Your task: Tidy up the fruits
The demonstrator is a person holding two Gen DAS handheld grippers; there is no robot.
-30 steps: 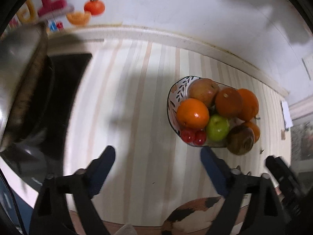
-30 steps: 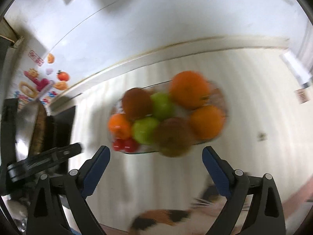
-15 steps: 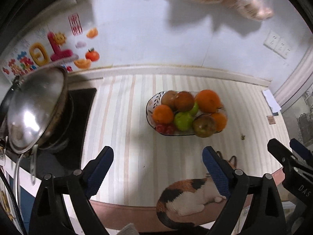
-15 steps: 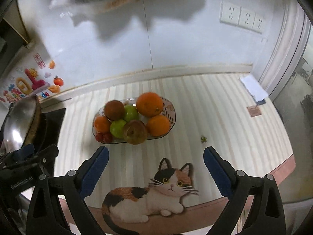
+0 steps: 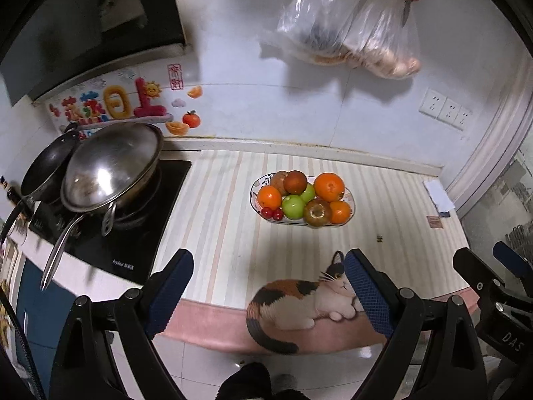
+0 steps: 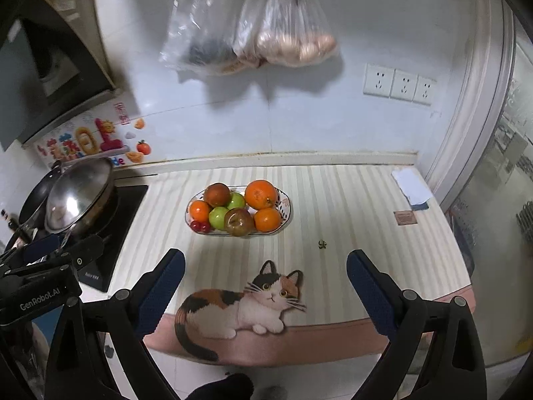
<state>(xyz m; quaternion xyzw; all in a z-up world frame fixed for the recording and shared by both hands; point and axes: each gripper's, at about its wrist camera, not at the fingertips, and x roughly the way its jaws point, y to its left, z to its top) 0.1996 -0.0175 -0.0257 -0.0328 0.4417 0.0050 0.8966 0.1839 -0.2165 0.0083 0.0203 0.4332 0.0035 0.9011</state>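
Hanging spread wide above the near edge of the tabletop [image 6: 349,200], both tongs grip nothing. The left tongs [image 5: 268,290] frame a printed cat [image 5: 299,303] on the striped mat [image 5: 216,233], their right pad overlapping the cat's face in the left wrist view. The right tongs [image 6: 266,286] straddle the same cat [image 6: 240,303] in their own view, with its whole face visible between the blue pads. Each tool shows at the edge of the other's view: the right tongs [image 5: 493,276] at the far right of the left camera, the left tongs [image 6: 60,250] at the left of the right camera.

Farther back, well apart from both tongs, an oval patterned bowl [image 5: 255,193] [image 6: 286,206] sits mid-mat, piled with fruit. It holds three oranges, the largest [image 6: 261,194] at the back right, two green apples [image 6: 219,217], a brownish-red apple [image 6: 238,221] at the front, a dark reddish fruit [image 6: 217,194] at the back left, and small red cherries or tomatoes [image 6: 200,226] at the left front rim.

A tiny dark speck [image 6: 321,244] lies on the mat right of the bowl. To the left, a steel wok [image 5: 110,166] rests on a black cooktop [image 5: 140,246] beside a dark pan [image 5: 46,170]. Plastic bags [image 6: 253,33] hang on the wall above, sockets [image 6: 399,83] sit to the right, and colourful stickers [image 5: 113,106] are stuck behind the wok.
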